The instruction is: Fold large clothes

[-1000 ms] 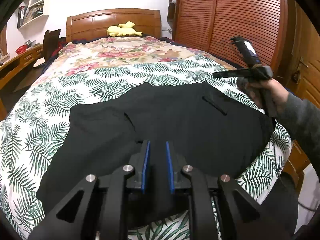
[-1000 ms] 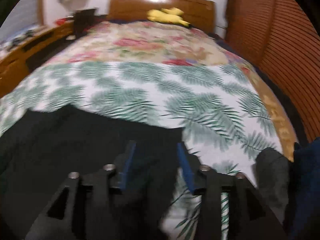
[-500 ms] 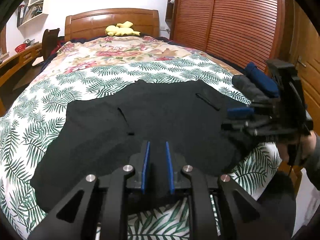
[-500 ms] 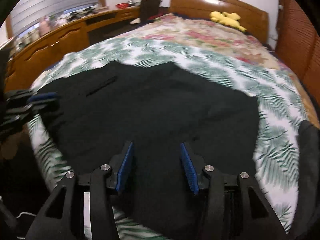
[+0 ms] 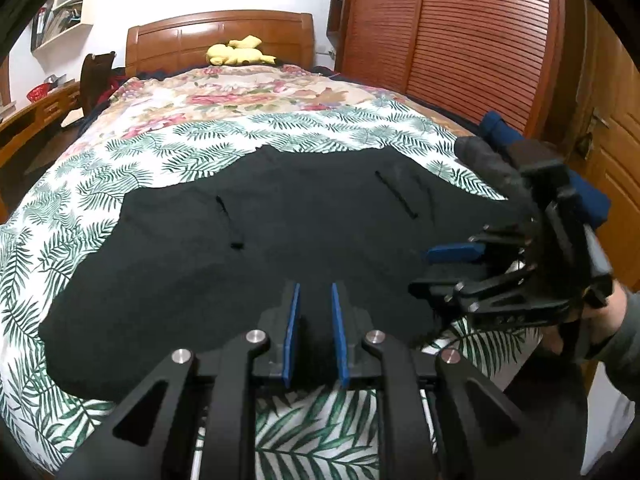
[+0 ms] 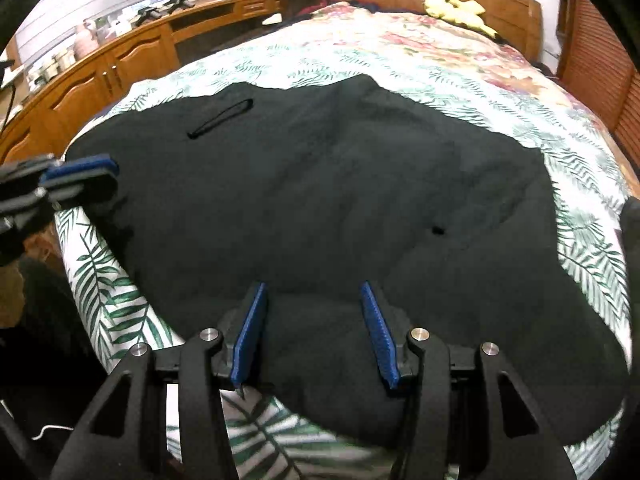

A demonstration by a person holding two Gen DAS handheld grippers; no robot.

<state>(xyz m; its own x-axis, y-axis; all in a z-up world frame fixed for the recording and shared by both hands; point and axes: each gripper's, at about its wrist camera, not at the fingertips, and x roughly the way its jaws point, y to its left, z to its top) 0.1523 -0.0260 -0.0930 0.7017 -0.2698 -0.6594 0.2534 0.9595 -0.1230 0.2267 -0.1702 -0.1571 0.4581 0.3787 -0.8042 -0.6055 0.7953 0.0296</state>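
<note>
The left gripper [image 5: 314, 334] has its blue pads a narrow gap apart over the near hem of the black garment [image 5: 280, 248], as half a second ago; whether cloth sits between them I cannot tell. The right gripper [image 6: 310, 334] stands wide apart over the garment's near edge, gripping nothing, and has swung in closer to the left one. The garment lies spread flat across the foot end of the bed [image 5: 120, 152], on the palm-leaf cover, reaching its near edge.

Right claw [image 6: 312, 330] swung down — now over black garment [image 6: 320, 200].
</note>
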